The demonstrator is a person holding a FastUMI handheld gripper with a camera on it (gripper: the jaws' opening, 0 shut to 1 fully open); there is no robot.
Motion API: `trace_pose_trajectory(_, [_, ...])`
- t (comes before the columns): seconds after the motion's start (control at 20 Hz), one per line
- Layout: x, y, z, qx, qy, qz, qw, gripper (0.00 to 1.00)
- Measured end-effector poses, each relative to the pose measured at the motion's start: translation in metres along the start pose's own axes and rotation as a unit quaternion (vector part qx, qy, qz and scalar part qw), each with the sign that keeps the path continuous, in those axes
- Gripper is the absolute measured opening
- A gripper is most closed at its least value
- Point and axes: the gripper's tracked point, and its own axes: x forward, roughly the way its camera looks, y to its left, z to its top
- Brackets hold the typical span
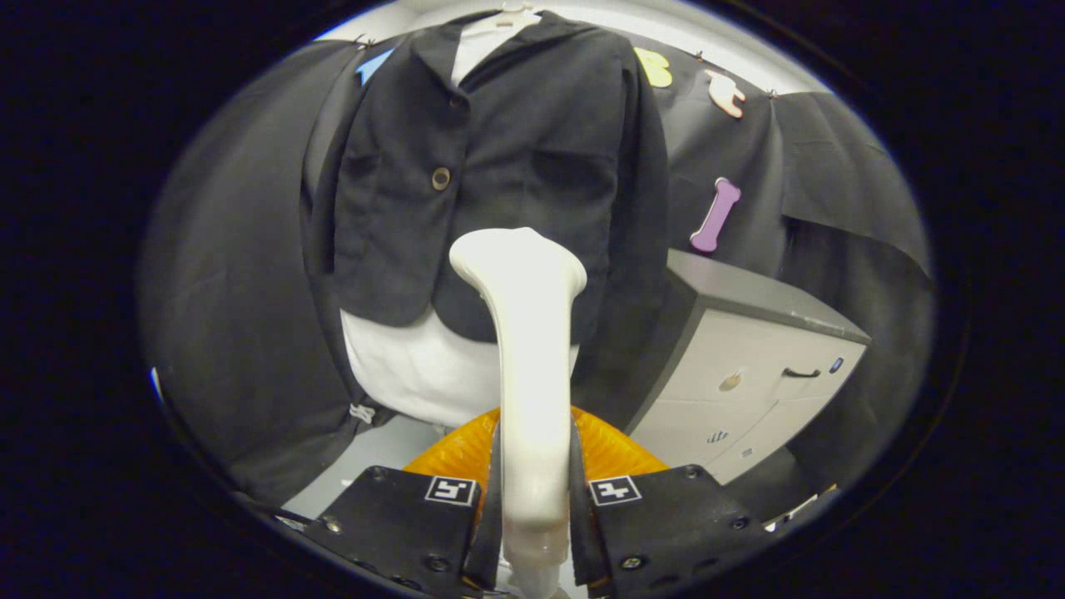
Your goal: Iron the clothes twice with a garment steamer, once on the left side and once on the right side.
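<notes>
- The gripper [532,507] is clenched on the cream-white plastic garment steamer [524,333], both fingers pressing its handle low down; the flared head rises just ahead of them, pointing at the clothes.
- The clothes, a black button-front jacket [499,166] over a white undershirt [416,366], hang on a white hanger [516,10] against the booth's black cloth wall, beyond the steamer head, which sits before the jacket's lower middle hem.
- Risk: with the grip so low on a smooth handle, the head may twist or slip during a pass.
- Risk: pushing hard may swing the loose garment on its hanger, so a stroke misses its side.
- Risk: starting at the middle may blur left and right passes.
- An orange ribbed base [616,449] lies under the fingers.
- A pale grey cabinet with a dark top [749,366] stands to the right of the jacket; pale floor shows below the hem.
</notes>
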Motion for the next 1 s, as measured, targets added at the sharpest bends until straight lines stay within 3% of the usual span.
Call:
trace_pose_trajectory(0.45, [-0.052,0.012,0.156,0.03,-0.157,0.034,0.987,0.36])
trace_pose_trajectory(0.7, [-0.068,0.047,0.236,0.028,-0.243,0.079,0.966,0.36])
trace_pose_trajectory(1.0, [-0.072,0.106,0.291,0.018,-0.295,0.147,0.944,0.36])
